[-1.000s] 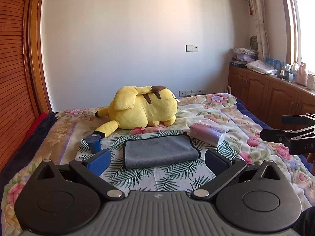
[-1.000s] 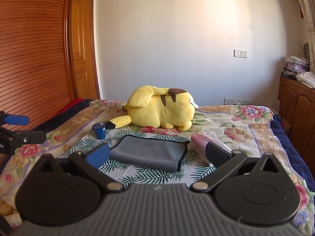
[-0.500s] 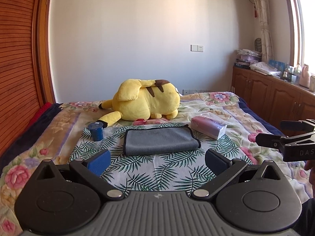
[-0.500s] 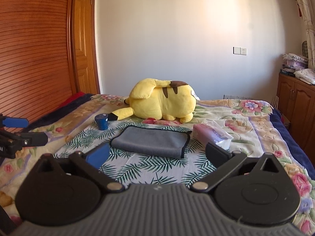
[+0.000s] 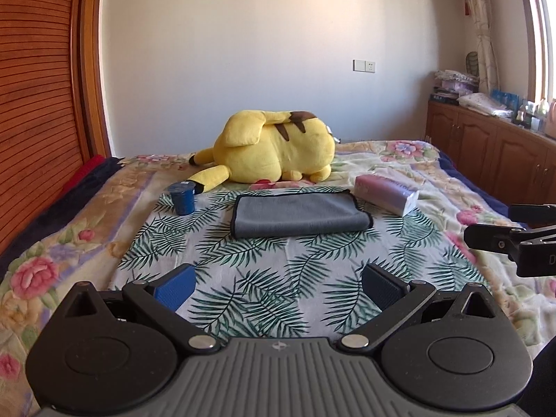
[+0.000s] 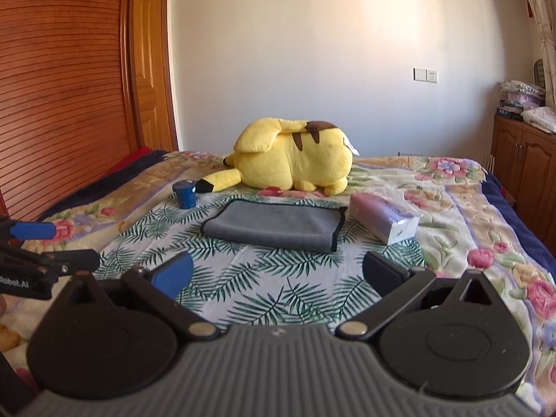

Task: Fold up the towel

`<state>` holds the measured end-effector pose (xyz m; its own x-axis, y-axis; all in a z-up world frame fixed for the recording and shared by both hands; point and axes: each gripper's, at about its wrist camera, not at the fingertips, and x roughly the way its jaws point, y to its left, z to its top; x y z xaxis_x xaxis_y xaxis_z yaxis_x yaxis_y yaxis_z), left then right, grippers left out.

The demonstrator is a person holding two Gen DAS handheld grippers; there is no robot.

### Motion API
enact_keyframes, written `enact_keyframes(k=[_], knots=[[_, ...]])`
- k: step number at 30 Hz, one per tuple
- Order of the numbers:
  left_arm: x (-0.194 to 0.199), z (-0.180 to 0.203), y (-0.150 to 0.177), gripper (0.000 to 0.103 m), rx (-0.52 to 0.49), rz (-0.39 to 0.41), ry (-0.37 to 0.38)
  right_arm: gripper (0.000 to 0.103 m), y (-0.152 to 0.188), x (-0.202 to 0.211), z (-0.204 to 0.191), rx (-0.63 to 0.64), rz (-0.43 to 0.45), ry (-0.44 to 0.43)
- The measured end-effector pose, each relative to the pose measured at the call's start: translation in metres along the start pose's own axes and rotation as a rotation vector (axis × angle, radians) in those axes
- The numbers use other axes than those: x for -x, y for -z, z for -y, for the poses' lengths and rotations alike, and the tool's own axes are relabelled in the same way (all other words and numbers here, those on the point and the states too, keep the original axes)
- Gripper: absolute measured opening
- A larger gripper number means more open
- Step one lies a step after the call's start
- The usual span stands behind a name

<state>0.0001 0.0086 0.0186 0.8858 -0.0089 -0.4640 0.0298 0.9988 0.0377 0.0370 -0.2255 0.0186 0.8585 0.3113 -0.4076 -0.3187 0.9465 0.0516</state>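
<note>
A grey towel [image 5: 299, 214] with a dark hem lies folded in a flat rectangle on the palm-leaf sheet, in the middle of the bed. It also shows in the right wrist view [image 6: 274, 226]. My left gripper [image 5: 278, 286] is open and empty, held back from the towel's near edge. My right gripper [image 6: 276, 274] is open and empty too, also short of the towel. Each gripper shows at the side of the other's view: the right one [image 5: 500, 232] and the left one [image 6: 52, 243].
A yellow plush toy [image 5: 274, 151] lies behind the towel. A small blue cup [image 5: 182, 197] stands to its left and a pink tissue pack [image 5: 385, 193] to its right. A wooden wardrobe [image 6: 62, 87] is on the left, cabinets [image 5: 486, 153] on the right.
Both grippers have pulled back and away from the towel, so it now lies farther ahead. The towel itself has not moved. Both stay open.
</note>
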Motion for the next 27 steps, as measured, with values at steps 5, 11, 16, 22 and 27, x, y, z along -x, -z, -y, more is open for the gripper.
enact_keyframes(k=[5, 11, 16, 22, 27], knots=[[-0.005, -0.001, 0.011, 0.087, 0.011, -0.011, -0.006, 0.103, 0.012, -0.005, -0.003, -0.012, -0.023, 0.001], [-0.014, 0.0, 0.026, 0.087, 0.005, -0.038, -0.009, 0.103, 0.021, -0.01, -0.006, -0.01, -0.045, 0.003], [-0.018, -0.001, 0.033, 0.087, 0.01, -0.05, -0.007, 0.103, 0.028, -0.015, -0.004, -0.014, -0.059, 0.015], [-0.022, -0.002, 0.04, 0.087, -0.019, -0.056, -0.02, 0.103, 0.033, -0.019, -0.001, -0.019, -0.069, 0.028], [-0.022, 0.0, 0.042, 0.087, -0.027, -0.053, -0.015, 0.103, 0.035, -0.02, -0.004, -0.004, -0.073, 0.035]])
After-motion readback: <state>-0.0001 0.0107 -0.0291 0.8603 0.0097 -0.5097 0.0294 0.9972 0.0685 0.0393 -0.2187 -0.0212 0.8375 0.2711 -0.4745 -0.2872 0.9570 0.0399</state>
